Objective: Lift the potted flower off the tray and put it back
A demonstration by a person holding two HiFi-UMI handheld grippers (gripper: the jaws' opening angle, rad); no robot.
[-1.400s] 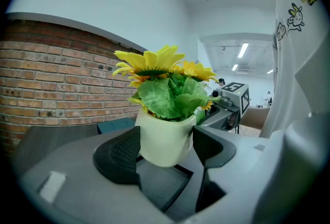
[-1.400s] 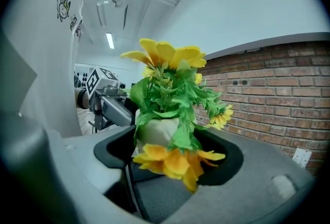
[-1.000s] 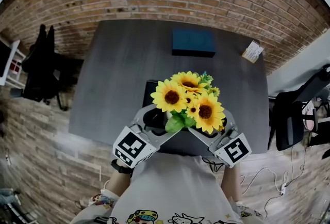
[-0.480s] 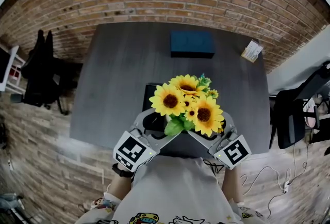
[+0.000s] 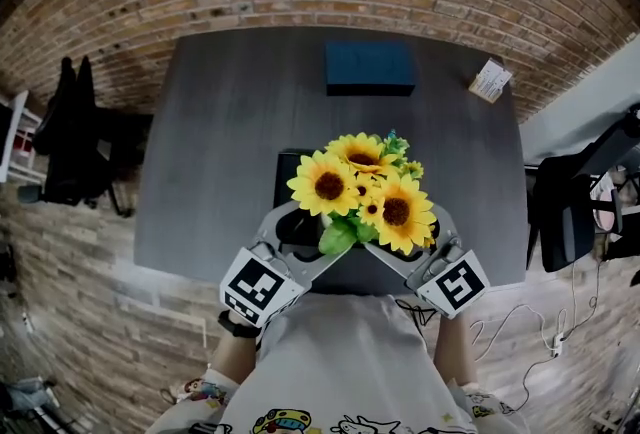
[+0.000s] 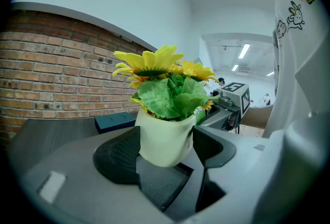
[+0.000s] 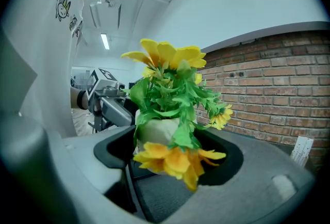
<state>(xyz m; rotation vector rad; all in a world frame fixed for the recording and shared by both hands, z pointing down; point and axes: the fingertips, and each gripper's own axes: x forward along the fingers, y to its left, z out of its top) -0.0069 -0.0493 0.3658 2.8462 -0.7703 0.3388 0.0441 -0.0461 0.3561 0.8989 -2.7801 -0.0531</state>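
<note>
potted flower [image 5: 360,197], a pale pot of yellow sunflowers and green leaves, sits between the two grippers over the near end of the dark table [image 5: 230,122], and it looks to be held up instead of resting. on the left, the left gripper [image 6: 164,149] reaches in from the person's side with its jaws set wide around the pot, and both dark pads lie against the pot's rounded wall, so it is clamped on the pot. in the middle, the black tray [image 5: 283,184] shows just past the blooms and below them, mostly covered by the flowers. whether the pot's base has cleared it cannot be seen from the head view, but in the left gripper view the base hangs over the gripper's own body with no tray under it, so the lift looks done or nearly so. on the right, the right gripper [image 7: 167,155] mirrors the other, its jaws wide with the pot between them; one pad meets the pot and leaves and a drooping bloom hide the other. what is left, by my judgement, is lowering the pot square onto the tray and then letting go on both sides.
</note>
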